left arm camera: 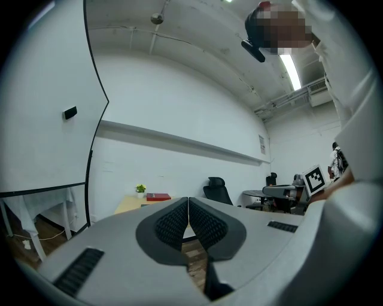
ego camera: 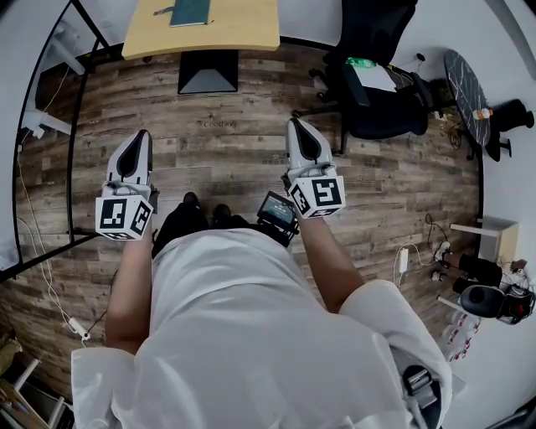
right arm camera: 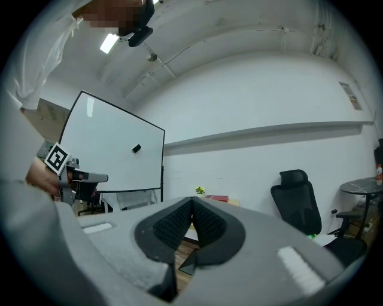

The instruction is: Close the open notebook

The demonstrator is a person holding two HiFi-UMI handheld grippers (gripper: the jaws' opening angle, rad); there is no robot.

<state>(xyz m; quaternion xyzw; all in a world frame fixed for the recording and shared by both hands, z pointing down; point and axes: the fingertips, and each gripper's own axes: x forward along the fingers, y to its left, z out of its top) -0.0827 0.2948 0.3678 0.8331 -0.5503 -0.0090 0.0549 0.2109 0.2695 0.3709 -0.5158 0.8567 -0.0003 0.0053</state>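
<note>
Our white shirt (ego camera: 251, 335) fills the foreground; the flat teal notebook (ego camera: 191, 12) lies well ahead on a pale wooden table (ego camera: 243, 33), so we hold the grey left gripper (ego camera: 141, 136) and right gripper (ego camera: 296, 126) level, jaws pressed together, empty.

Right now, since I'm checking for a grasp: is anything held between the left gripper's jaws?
No, the left gripper has its jaws pressed together with nothing between them.

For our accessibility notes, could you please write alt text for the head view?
Seen from above, a person holds the left claw and right claw, both shut and empty, over a wood floor. Ahead is a wooden desk bearing a teal book, with a black office chair to its right.
</note>
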